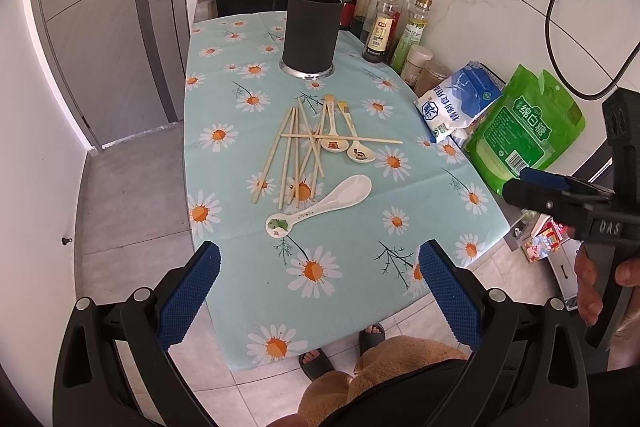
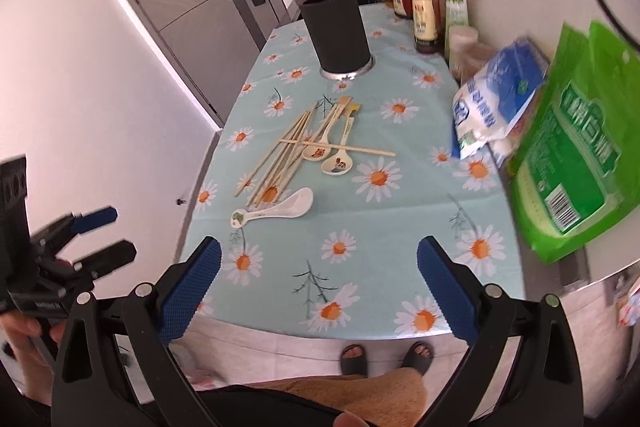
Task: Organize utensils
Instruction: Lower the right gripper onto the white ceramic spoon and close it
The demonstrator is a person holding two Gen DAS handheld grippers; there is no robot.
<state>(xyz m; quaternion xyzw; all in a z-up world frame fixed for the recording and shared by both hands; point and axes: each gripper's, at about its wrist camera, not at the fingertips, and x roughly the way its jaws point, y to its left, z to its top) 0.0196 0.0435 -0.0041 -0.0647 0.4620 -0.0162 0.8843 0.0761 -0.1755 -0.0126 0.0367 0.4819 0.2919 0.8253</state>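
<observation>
Both hand-held grippers, left (image 1: 319,301) and right (image 2: 319,297), hang spread and empty. Light, stiff chopsticks (image 1: 294,157) and slick, breakable ceramic spoons (image 1: 320,207) lie mid-bench; pinch mid-shaft or mid-handle.

Bright, even daylight-like light; shadows soft, faint. Left wrist view sharp. Right wrist view motion-blurred toward right edge: green bag (image 2: 568,163) and blue-white bag (image 2: 496,99) smeared. Strong fisheye bending at edges, black vignette in corners. Mild glare on white wall (image 2: 100,99).
</observation>
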